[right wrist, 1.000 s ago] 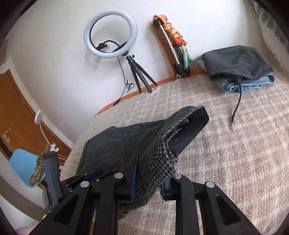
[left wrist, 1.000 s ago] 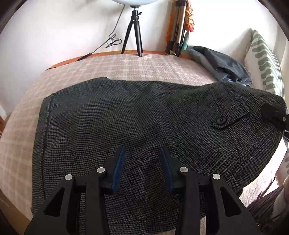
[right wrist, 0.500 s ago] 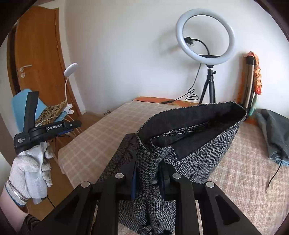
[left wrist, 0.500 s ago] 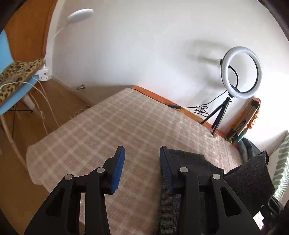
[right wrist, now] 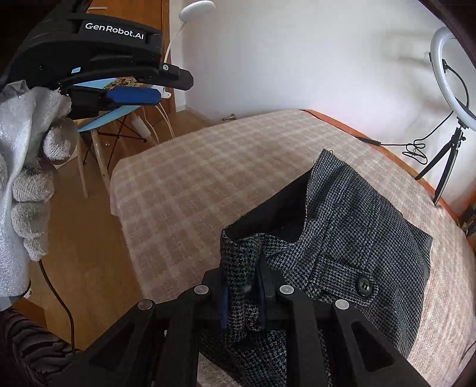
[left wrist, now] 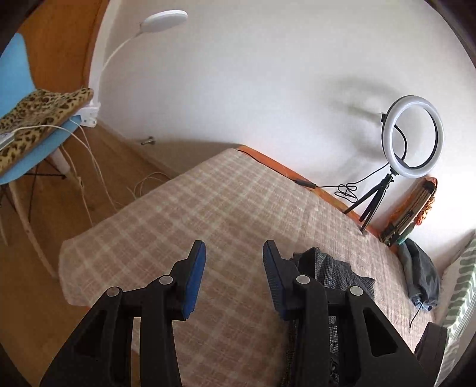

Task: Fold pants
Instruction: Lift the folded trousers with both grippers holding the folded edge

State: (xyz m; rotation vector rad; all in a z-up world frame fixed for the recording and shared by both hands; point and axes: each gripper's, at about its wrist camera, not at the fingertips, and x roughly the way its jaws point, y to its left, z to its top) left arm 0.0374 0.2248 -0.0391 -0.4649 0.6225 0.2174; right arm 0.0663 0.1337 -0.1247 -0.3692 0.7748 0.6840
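The dark houndstooth pants [right wrist: 357, 226] hang bunched from my right gripper [right wrist: 243, 300], which is shut on a fold of the waistband; the black lining and a buttoned pocket flap [right wrist: 364, 286] face the camera. The cloth is lifted above the checked bedspread [right wrist: 208, 166]. In the left wrist view a bit of the pants [left wrist: 330, 268] shows behind the right finger. My left gripper [left wrist: 234, 279] is open and empty, held in the air over the bed's near corner. It also shows in the right wrist view [right wrist: 131, 95] at upper left, in a gloved hand [right wrist: 26, 166].
A ring light on a tripod [left wrist: 412, 140] stands at the bed's far edge by the wall. Folded clothes [left wrist: 421, 274] and a patterned pillow [left wrist: 459, 297] lie at the right. A blue chair [left wrist: 17, 119] with a leopard-print cloth and a white lamp [left wrist: 163, 20] stand on the wooden floor at left.
My right gripper has lifted the pants off the bed and swung left. My left gripper rose from over the flat pants and turned toward the bed's left corner, still open.
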